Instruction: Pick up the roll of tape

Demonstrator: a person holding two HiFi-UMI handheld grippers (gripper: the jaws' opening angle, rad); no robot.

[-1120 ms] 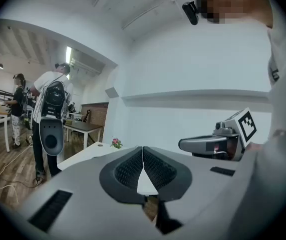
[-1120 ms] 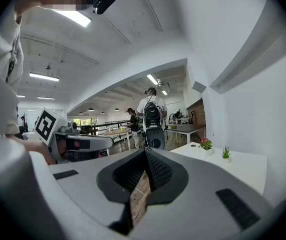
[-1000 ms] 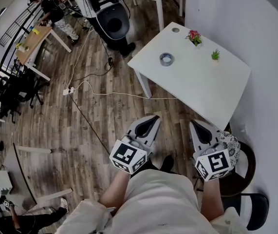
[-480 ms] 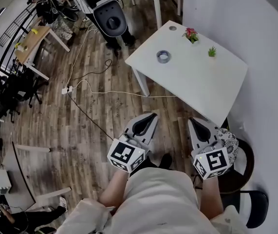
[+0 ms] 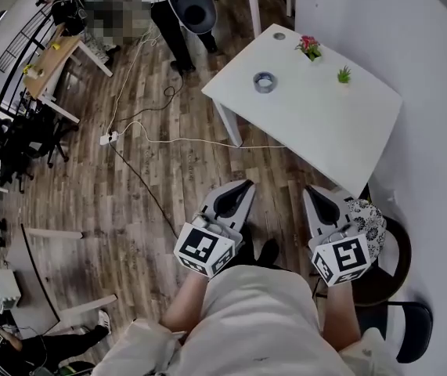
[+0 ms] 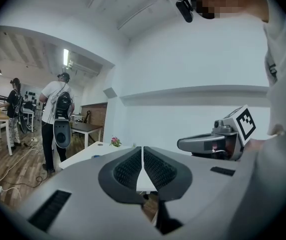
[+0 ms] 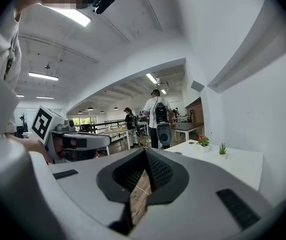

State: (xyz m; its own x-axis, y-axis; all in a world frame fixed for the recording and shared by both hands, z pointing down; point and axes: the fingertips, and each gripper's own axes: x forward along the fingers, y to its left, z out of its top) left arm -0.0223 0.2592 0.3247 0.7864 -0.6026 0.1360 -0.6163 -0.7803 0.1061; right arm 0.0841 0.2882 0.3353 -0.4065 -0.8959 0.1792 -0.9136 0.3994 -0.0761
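Observation:
A grey roll of tape [image 5: 264, 81] lies flat on the white table [image 5: 317, 128] ahead, near its far left part. Both grippers hang over the wooden floor, well short of the table's near edge. My left gripper [image 5: 246, 185] is shut and holds nothing; its pads meet in the left gripper view [image 6: 143, 149]. My right gripper [image 5: 309, 190] is shut and empty too, its jaws touching at the tips in the right gripper view [image 7: 145, 150]. In the left gripper view the tape [image 6: 95, 157] is a small dark spot on the tabletop.
Two small potted plants, a red-flowered one [image 5: 311, 48] and a green one [image 5: 344, 74], stand on the table by the white wall. A white cable [image 5: 176, 141] runs across the floor to a power strip [image 5: 106, 139]. A person with a backpack [image 6: 55, 121] stands beyond the table. A black stool [image 5: 387, 272] is at my right.
The person with the backpack has walked away toward the top of the head view. The view has shifted slightly, so the table sits a little higher. Both grippers stay put and shut.

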